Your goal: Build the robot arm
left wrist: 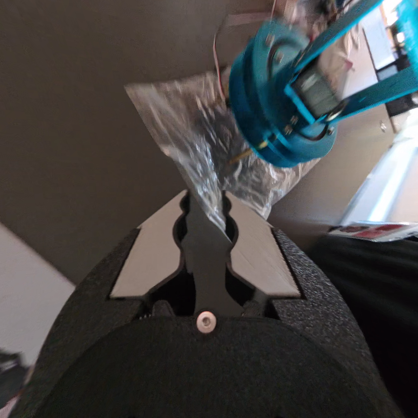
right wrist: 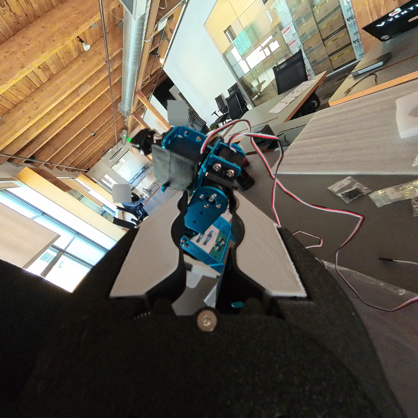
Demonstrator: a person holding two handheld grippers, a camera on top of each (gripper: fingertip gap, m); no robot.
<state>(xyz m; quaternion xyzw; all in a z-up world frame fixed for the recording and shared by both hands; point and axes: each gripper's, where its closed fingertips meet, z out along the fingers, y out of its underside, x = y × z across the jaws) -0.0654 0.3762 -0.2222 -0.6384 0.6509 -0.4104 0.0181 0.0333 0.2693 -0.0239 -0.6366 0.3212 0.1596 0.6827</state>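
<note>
One dark grey counter [right wrist: 373, 237] carries the loose things in the right wrist view. Above it the right hand-held gripper [right wrist: 207, 199] is clamped on one blue metal servo arm [right wrist: 199, 172], its two fingers pinching the lower bracket so that the arm stands up out of the jaws, clear of the counter. One bundle of red, white and black servo wires [right wrist: 294, 199] runs from the top of the arm down onto the counter and trails across it. Three small clear packets [right wrist: 349, 188] lie on the counter to the right, well apart from the arm. One white foam pad [right wrist: 409, 115] sits on a paler surface further back.

In the left wrist view the left hand-held gripper [left wrist: 207, 194] is closed tight on one clear plastic bag [left wrist: 199, 140], gripping a corner while the rest fans out above the fingertips. The blue arm's round base [left wrist: 278, 108] shows blurred just past the bag, overlapping its upper right edge; whether they touch cannot be told.
</note>
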